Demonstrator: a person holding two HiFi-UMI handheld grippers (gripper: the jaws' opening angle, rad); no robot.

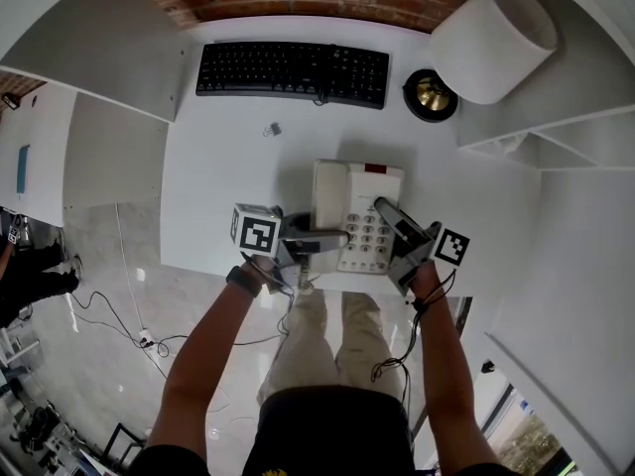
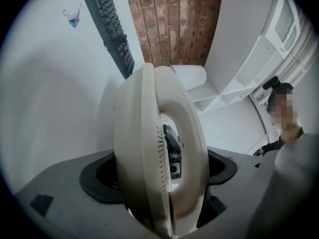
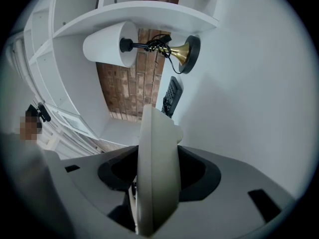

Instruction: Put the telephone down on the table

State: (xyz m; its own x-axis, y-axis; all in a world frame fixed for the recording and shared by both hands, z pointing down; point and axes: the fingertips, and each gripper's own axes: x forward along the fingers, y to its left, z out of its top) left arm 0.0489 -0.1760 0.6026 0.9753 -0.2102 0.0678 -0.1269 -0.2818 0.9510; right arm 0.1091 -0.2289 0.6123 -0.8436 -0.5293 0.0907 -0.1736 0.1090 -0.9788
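A cream telephone (image 1: 357, 216) with a handset on its left and a keypad on its right is held over the near edge of the white table (image 1: 223, 186). Whether its base touches the tabletop I cannot tell. My left gripper (image 1: 322, 240) is shut on the handset side, and my right gripper (image 1: 395, 230) is shut on the keypad side. In the left gripper view the telephone (image 2: 154, 153) stands edge-on between the grey jaws of the left gripper (image 2: 160, 171). In the right gripper view the telephone's thin edge (image 3: 157, 168) fills the gap of the right gripper (image 3: 155, 176).
A black keyboard (image 1: 293, 70) lies at the table's far edge, with a small binder clip (image 1: 273, 128) in front of it. A lamp with a brass base (image 1: 431, 94) and white shade (image 1: 493, 40) stands at the back right. White shelves (image 1: 556, 147) flank the right side.
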